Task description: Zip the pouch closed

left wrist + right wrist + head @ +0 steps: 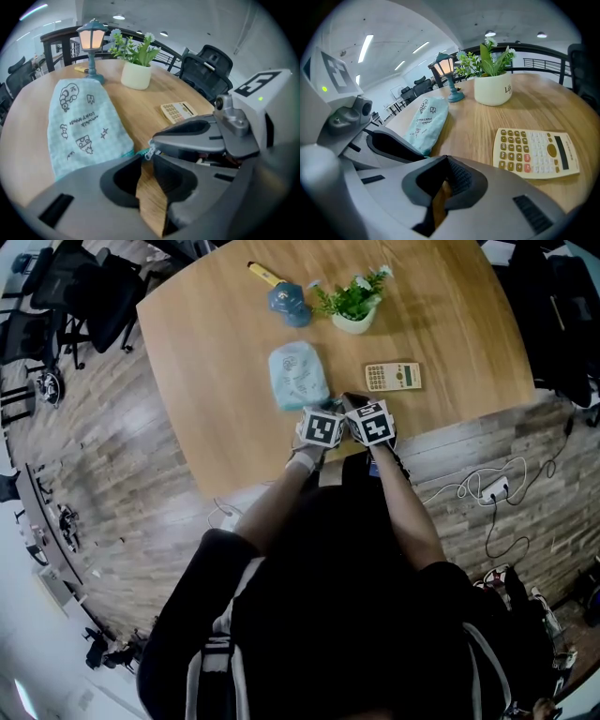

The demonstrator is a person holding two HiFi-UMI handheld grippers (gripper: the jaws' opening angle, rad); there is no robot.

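The pale teal printed pouch (298, 376) lies flat on the round wooden table (216, 381), its near end toward me. Both grippers meet at that end, side by side. My left gripper (329, 410) has its jaws closed at the tips, where the pouch's teal corner (133, 152) runs in. My right gripper (349, 404) is shut, and the small metal zipper pull (149, 153) sits at its jaw tips. In the right gripper view the pouch (425, 119) ends just behind the left gripper's dark jaw; the right gripper (441, 159) shows only a thin slit.
A cream calculator (393, 376) lies right of the pouch, close to the right gripper. Farther back stand a white potted plant (354, 306) and a small blue lantern lamp (287, 304). The table's front edge (450, 423) runs just under the grippers. Office chairs (205, 68) surround the table.
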